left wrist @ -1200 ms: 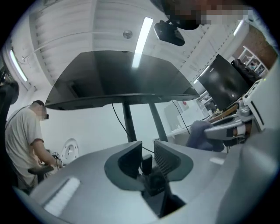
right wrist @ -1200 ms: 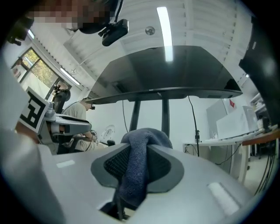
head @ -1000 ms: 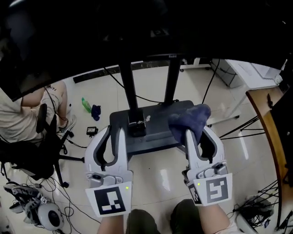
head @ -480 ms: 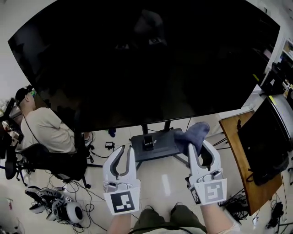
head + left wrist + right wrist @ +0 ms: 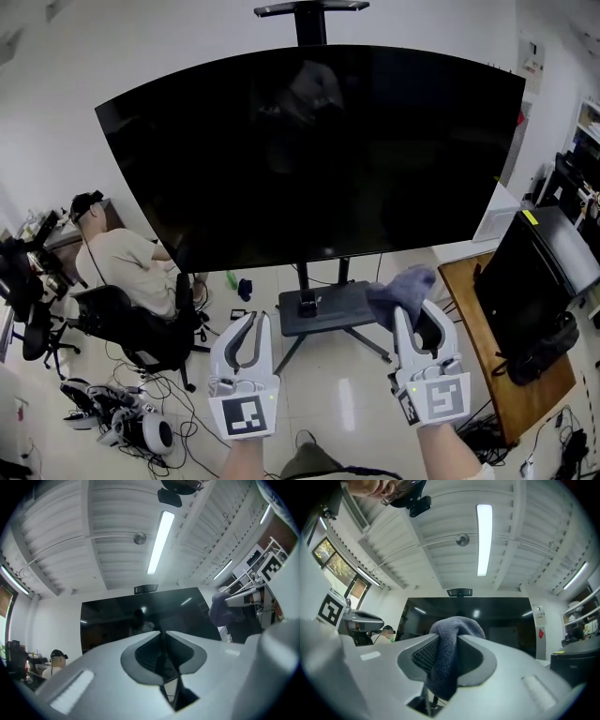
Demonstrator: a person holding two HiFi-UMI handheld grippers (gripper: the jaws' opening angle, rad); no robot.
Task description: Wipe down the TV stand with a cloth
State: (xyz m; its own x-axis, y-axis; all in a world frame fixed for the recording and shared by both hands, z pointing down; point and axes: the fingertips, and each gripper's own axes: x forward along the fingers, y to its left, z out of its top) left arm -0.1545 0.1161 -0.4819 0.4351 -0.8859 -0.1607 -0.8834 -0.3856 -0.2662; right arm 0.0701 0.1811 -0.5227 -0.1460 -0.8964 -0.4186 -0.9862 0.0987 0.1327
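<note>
- Right gripper: jaws pinch a grey-blue terry cloth, held off the floor; in the head view the cloth overlaps the right edge of the stand's base shelf
- Left gripper: pads pressed together, nothing between them
- Black metal TV stand: flat base shelf on the white tiled floor, posts rising behind a large black screen
- Seated person: left of the stand

The cloth is noted as slate blue. The left gripper and right gripper are seen white, their cubes patterned in black-and-white squares. The TV screen is recorded black, the TV stand dark grey.
</note>
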